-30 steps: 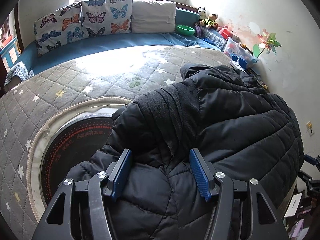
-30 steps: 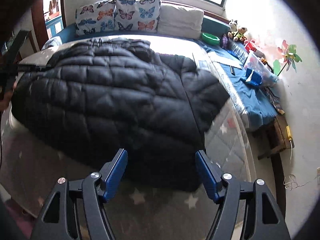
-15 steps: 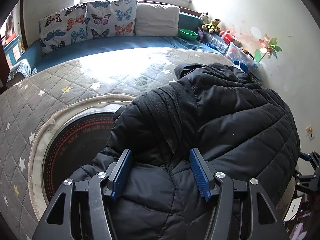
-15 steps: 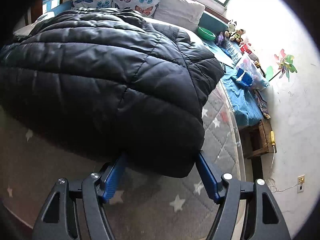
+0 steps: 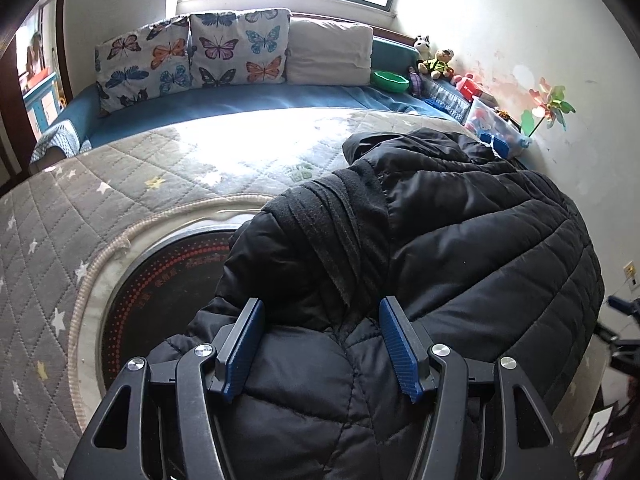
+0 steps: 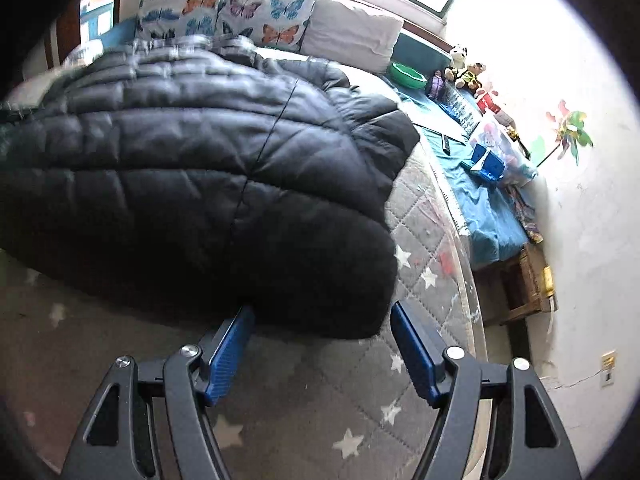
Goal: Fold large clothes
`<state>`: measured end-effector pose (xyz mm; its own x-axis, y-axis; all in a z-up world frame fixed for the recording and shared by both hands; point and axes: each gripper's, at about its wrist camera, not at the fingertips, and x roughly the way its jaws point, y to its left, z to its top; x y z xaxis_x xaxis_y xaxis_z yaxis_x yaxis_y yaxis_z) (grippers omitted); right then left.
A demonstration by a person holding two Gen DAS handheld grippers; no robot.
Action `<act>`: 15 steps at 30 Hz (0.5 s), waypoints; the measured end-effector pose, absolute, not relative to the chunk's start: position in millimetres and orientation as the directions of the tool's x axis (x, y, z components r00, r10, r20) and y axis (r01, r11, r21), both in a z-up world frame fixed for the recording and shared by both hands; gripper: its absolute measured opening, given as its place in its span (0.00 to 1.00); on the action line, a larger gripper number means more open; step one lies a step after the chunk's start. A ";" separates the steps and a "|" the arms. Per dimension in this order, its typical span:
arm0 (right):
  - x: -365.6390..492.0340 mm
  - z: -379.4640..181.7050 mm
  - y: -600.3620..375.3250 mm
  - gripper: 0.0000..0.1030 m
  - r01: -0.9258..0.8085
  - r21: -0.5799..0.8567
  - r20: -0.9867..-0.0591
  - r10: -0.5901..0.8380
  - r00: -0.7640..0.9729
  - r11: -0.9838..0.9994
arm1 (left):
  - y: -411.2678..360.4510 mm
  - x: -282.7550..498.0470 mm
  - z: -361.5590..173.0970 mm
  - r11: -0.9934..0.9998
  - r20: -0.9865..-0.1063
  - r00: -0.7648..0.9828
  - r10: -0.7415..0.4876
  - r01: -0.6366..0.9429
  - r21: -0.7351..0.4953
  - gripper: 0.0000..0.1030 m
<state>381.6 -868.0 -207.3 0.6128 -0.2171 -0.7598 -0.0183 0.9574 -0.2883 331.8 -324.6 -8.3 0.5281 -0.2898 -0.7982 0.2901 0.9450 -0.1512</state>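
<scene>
Black puffer jacket (image 6: pixel 192 184) lay ahead on the bed (image 6: pixel 424 248); right gripper (image 6: pixel 320 344) nearer its hem, jaws spread, grasping nothing; left gripper (image 5: pixel 320 340) likewise.

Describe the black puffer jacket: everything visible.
The black puffer jacket is quilted, slightly shiny, thickly padded, with a matte fleecy lining band turned out near the collar. It lies heaped on the grey star-print quilted mat, part over a dark round disc. The open left tongs straddle its fabric; the open right tongs meet its near edge.
</scene>
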 end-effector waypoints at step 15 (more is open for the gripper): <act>408.7 -206.2 -839.3 0.75 -0.017 -0.086 -0.772 -0.056 0.633 0.996 | -312.1 296.7 12.2 0.948 -0.779 0.571 -0.259 0.306 -0.091 0.67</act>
<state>408.7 -839.3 -206.2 0.6328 -0.0560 -0.7723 -0.0172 0.9961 -0.0864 296.7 -312.1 12.2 0.5712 -0.2588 -0.7790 0.3057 0.9478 -0.0908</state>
